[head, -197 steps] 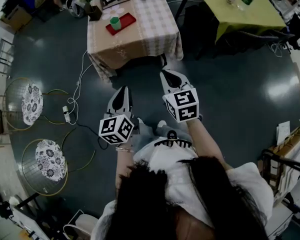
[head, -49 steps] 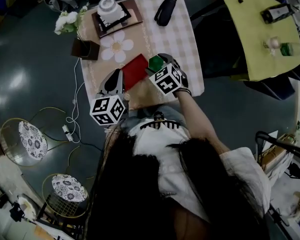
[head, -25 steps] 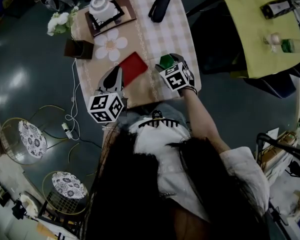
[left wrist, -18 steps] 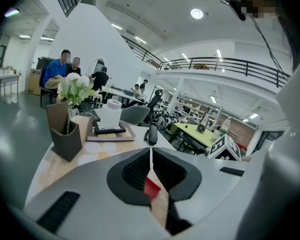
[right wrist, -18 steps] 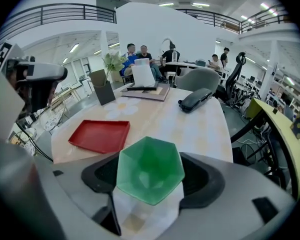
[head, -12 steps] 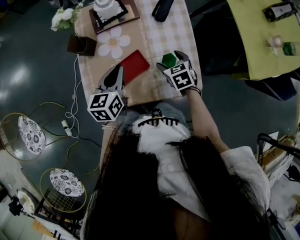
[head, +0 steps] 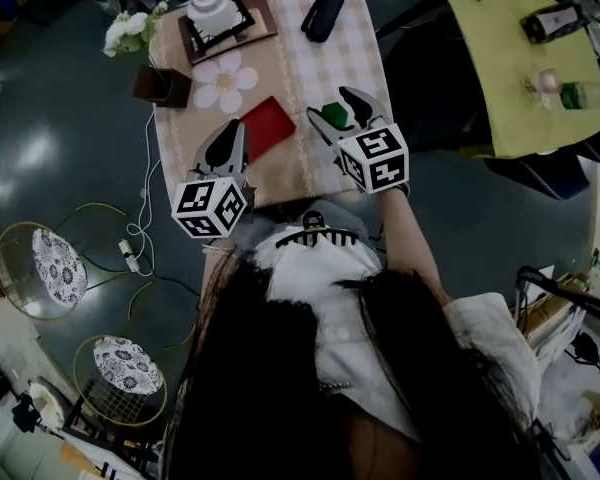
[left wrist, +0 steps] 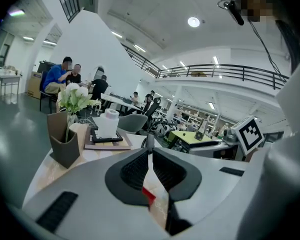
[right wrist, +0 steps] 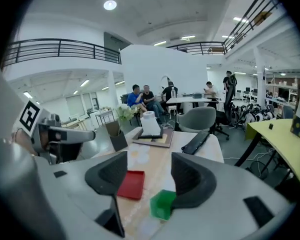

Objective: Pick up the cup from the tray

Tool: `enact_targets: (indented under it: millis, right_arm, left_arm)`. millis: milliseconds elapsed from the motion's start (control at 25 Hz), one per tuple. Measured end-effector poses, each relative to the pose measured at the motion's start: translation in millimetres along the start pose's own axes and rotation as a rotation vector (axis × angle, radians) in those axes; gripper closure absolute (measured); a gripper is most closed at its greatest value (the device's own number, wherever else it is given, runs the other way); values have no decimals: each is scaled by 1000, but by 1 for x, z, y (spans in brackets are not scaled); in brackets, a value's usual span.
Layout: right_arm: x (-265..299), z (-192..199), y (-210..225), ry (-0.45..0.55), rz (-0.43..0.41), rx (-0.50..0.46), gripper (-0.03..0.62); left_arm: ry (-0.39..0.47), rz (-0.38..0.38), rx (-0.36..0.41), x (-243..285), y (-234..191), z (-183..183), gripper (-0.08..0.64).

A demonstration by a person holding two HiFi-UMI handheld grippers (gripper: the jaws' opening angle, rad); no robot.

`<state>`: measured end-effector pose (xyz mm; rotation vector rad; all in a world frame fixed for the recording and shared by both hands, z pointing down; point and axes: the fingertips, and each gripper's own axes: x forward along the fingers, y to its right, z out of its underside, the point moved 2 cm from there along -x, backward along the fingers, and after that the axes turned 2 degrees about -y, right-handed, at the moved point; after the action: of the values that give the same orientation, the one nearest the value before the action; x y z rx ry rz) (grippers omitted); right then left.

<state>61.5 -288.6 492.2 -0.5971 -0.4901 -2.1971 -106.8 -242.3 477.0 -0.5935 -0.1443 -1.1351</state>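
— what's the person wearing?
— a loose white top (head: 325, 283) with short sleeves. the right sleeve (head: 485, 353) is wide and creased.
— and the hair?
— long, dark hair (head: 280, 398), in two heavy masses, with the white top showing in the parting between them. in the left gripper view a few dark strands hang beside the same white cloth at the right edge.
— any markings?
— one black arched shape (head: 316, 236) with short teeth along it, at the top's front edge. can't tell if it's print or a clip. past it there's a strip of pale grey-blue cloth (head: 325, 215).
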Motion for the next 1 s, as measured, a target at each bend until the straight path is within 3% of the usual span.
enact_targets:
  millis: [240,320,520,1000]
  right_arm:
    - [6,-13,-33,46,-53,27,527]
    - [10,-13,-43,41,-70,12,564]
    - [18,-11,-53,19,-90,-35,581]
    - [15,-13,-51,23,-61,-40,581]
  left_arm:
    - [70,49,34,-3,21,-12,541]
    - [72,52,39,-3,25,-12,541]
    - [71,43,43,-1,29,-13,541]
    - [37,48,72,1,37,-11,541]
